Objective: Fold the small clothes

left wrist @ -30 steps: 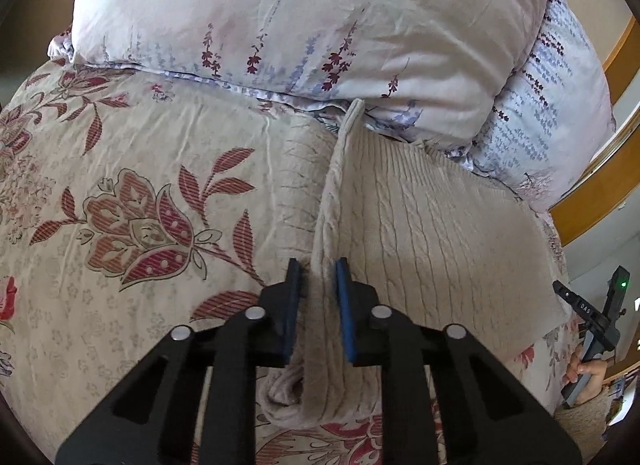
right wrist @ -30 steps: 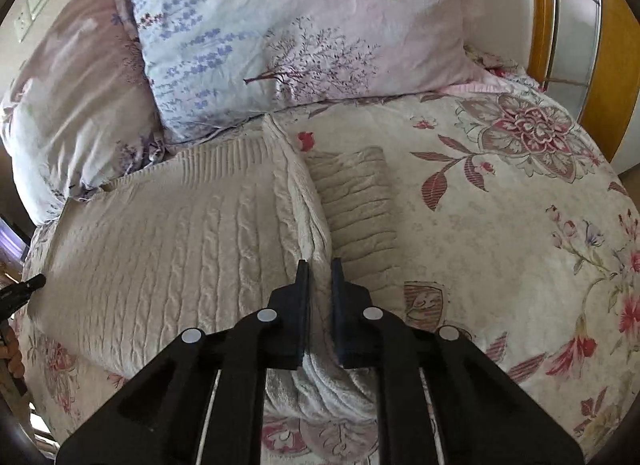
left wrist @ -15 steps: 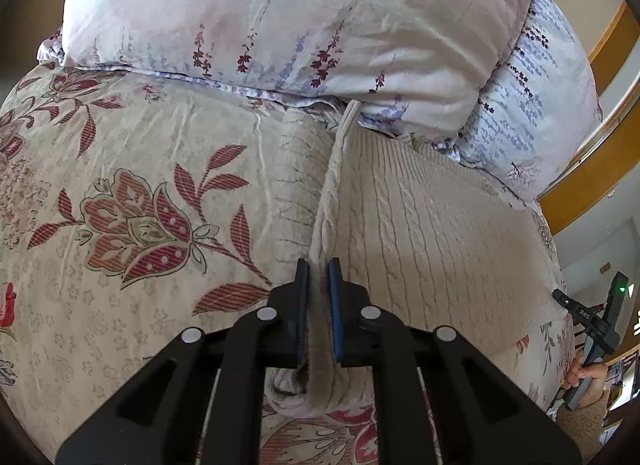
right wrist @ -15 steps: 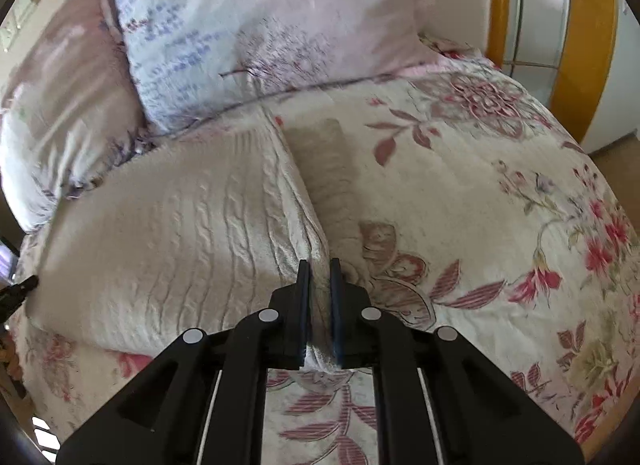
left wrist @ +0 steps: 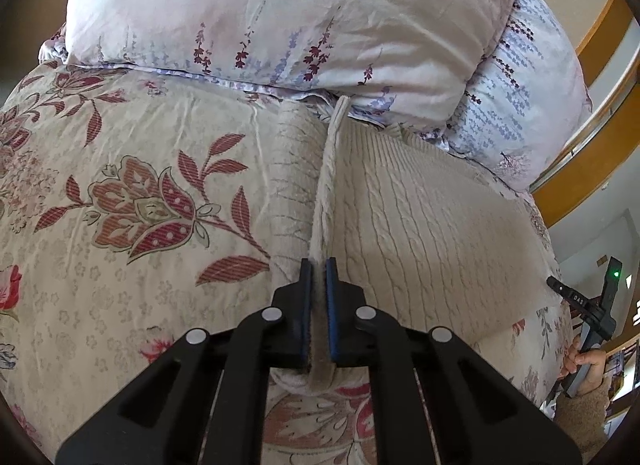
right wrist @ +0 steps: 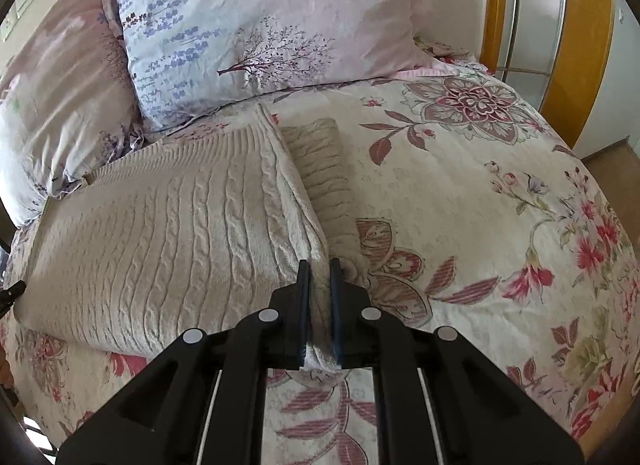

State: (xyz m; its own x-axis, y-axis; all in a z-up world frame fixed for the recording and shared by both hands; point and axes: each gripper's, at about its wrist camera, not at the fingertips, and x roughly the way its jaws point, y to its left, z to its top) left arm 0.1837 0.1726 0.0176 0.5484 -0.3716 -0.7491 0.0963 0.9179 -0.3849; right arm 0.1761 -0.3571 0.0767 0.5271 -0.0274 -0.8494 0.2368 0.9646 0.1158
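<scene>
Cream cable-knit sweater lies on floral bedspread, just below pillows. Left gripper jaws just closed, pinching raised sweater edge. Right gripper jaws narrow, clamped on opposite sweater edge. Sleeve flat beside body.

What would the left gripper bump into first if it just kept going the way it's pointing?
The left gripper is already shut on the cream knitted sweater. Straight on it would likely press that raised edge into the floral bedspread, well short of the pillows.
</scene>
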